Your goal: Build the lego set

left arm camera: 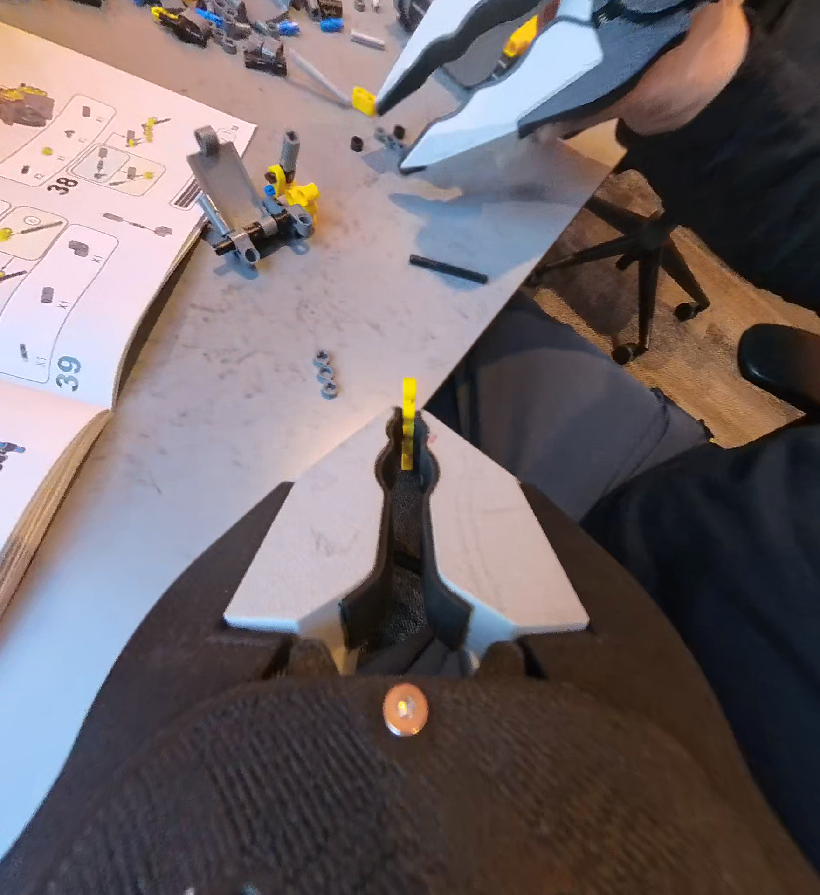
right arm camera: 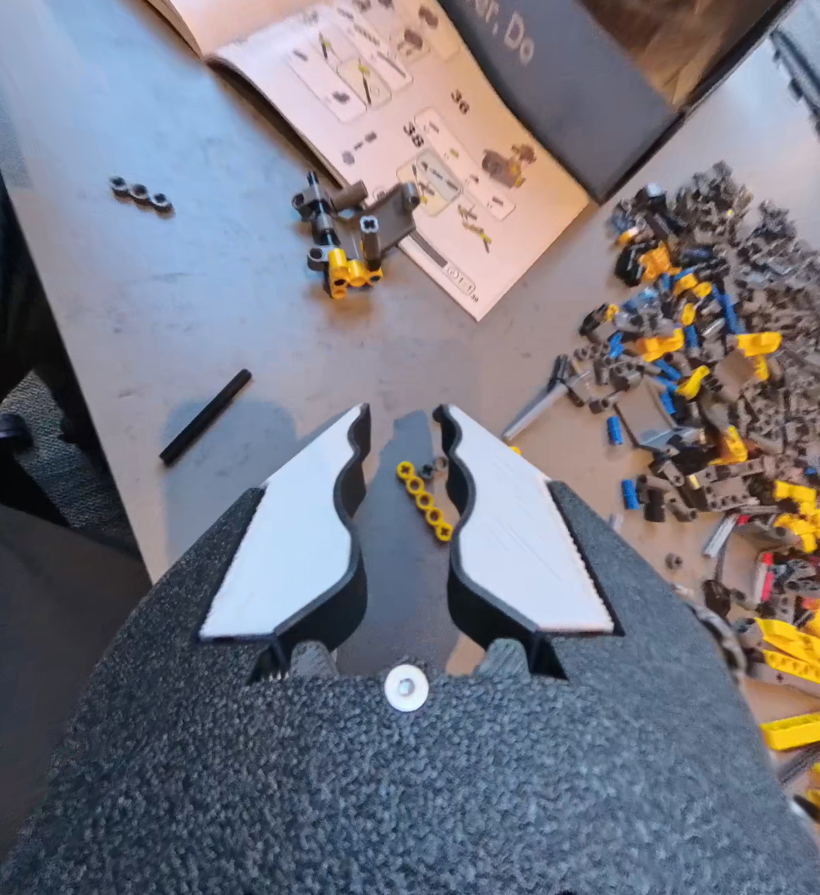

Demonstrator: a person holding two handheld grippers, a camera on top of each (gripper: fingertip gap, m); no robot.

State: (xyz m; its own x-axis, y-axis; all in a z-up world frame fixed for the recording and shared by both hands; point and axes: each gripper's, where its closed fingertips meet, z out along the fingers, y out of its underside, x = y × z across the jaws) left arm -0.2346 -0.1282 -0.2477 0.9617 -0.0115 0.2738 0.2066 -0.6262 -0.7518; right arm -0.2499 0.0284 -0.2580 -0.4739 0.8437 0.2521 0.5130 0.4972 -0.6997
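Broadly, a grey mottled table [left arm camera: 262,339] carries everything. An open instruction booklet [left arm camera: 35,252] lies flat with its pages up, beside the work area, presumably so its diagrams stay readable. A heap of loose plastic building parts [right arm camera: 718,387], grey, black, blue and yellow, spreads along one side, within reach. The right gripper [right arm camera: 402,411] hovers low over the table, its white, black-edged wavy fingers [right arm camera: 301,523] spread apart and holding nothing; a yellow perforated beam [right arm camera: 425,501] lies on the table between them. The left gripper [left arm camera: 408,416] has its fingers clenched on a thin yellow piece [left arm camera: 408,402], which stands upright out of the tips near the table edge. A partly built grey-and-yellow assembly [left arm camera: 253,208] rests at the booklet's corner. A smooth black axle rod [left arm camera: 448,269] and a small grey three-hole link [left arm camera: 326,374] lie apart on bare table.
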